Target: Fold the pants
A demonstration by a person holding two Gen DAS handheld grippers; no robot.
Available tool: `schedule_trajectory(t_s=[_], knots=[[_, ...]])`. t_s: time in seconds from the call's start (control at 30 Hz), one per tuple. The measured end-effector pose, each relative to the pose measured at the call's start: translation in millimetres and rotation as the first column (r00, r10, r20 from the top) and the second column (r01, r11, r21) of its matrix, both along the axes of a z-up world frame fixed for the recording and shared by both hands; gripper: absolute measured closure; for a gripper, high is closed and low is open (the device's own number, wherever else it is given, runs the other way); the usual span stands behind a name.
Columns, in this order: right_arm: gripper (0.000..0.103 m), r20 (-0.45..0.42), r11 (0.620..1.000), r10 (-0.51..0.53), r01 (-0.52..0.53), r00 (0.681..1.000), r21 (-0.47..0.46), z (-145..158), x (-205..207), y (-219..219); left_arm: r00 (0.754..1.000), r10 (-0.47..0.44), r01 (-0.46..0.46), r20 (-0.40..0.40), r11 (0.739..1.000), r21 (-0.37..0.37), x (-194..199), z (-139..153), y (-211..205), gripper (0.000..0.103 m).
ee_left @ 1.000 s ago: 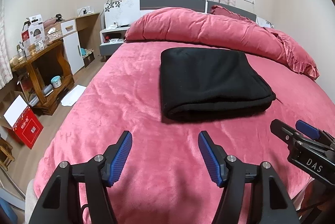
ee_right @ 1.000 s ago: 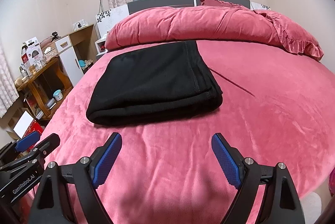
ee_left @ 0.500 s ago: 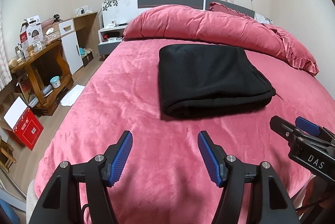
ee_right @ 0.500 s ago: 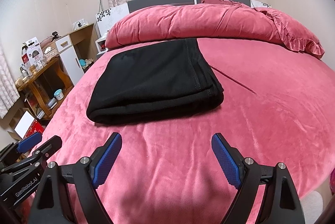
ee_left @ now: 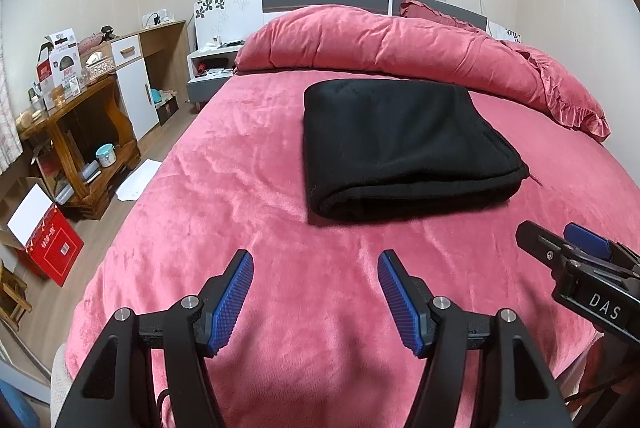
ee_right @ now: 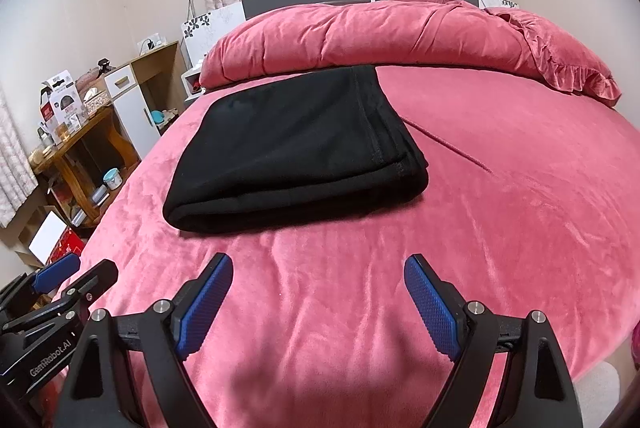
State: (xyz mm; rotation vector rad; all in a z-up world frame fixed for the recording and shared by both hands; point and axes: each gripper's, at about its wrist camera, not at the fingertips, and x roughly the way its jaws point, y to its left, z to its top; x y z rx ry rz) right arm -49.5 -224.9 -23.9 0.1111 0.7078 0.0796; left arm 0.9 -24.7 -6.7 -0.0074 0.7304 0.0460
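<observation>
Black pants (ee_left: 404, 143), already folded into a thick, squared rectangle, lying flat on the pink bedspread (ee_left: 248, 195), just in front of the rolled pink duvet (ee_left: 400, 43) and well clear of the bed's near edge. Left gripper (ee_left: 316, 294) hanging short of the pants' rounded near fold, jaws spread wide, nothing between the blue pads (ee_left: 234, 302). Right gripper (ee_right: 318, 302) likewise held back from the pants, jaws wide apart and empty, pointing down toward bare bedspread on the near side of the bundle. Probably the closing step: folding looks finished, so only a check or a light tidy remains. To do that well: keep both tools off the fabric unless an edge needs squaring; look along the pants' right side, where the stacked hems (ee_right: 384, 147) show as layered seams, and confirm alignment. If a layer sticks out, nudge with a pad's flat face rather than pinching, since a pinch on thick fleece-like cloth could drag the top layer and undo the fold. Otherwise, leave the bundle as it lies.
</observation>
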Motion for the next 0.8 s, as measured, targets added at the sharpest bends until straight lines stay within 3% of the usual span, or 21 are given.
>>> schedule_trajectory(t_s=[0.8], knots=[[0.015,-0.017,1.000,-0.001,0.001,1.000,0.006,-3.6,1.1,-2.2,1.000,-0.002,0.002,-0.028,1.000,0.001,2.6,-6.2,2.4,0.037]])
